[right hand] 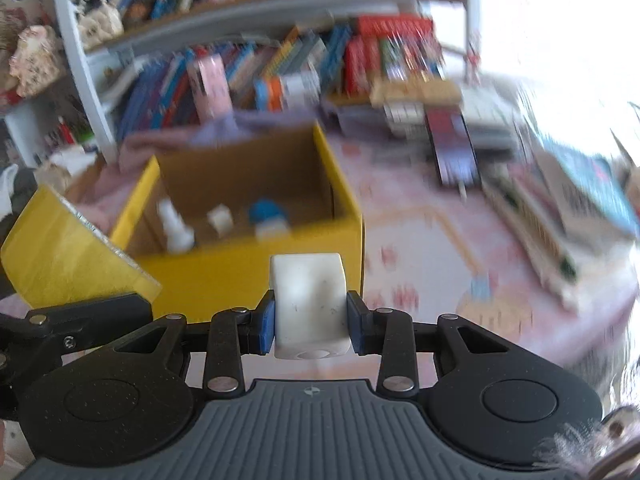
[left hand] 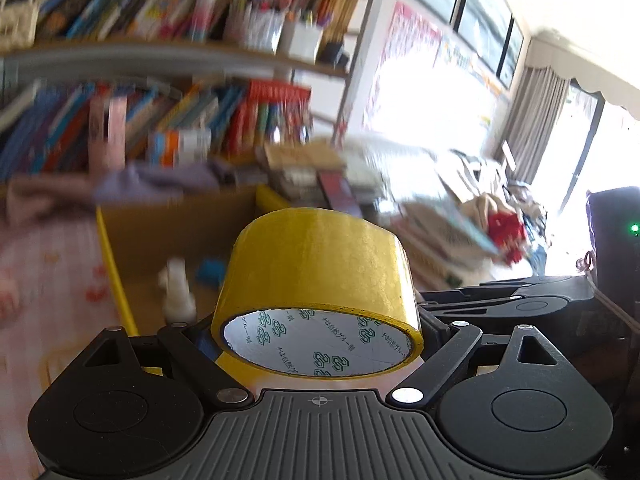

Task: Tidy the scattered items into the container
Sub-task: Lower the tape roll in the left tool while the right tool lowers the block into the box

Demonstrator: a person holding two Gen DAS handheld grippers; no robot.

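Left gripper (left hand: 320,332): nearest in the left wrist view; fingers set wide, clamped on the tape (left hand: 320,276); the pads themselves are hidden behind the roll.
Tape: yellow roll, lying on its side between the left fingers, its white core with green print facing the camera; in the right wrist view it shows at the left edge (right hand: 68,252), just beside the box.
Right gripper (right hand: 311,322): nearest in the right wrist view; fingers (right hand: 267,326) narrow, their blue pads pressed on either side of the block (right hand: 308,304).
Block: white, roughly cubic, rounded edges, a round hole in its near face; held in front of the near wall of the box.
Box (right hand: 248,268): yellow outside, brown card inside, open at the top, standing on a pink patterned surface (right hand: 420,240); it lies just beyond both grippers.
Box contents: a white bottle (right hand: 176,228) at the left, a small white piece (right hand: 221,218) in the middle, a blue-capped thing (right hand: 267,218) at the right; all blurred.
Book piles (right hand: 520,168): stacked to the right of the box, well apart from it.
Cloth (right hand: 240,128): lilac, bunched just behind the box.
Shelves (right hand: 280,40): farthest, filled with books; blurred.
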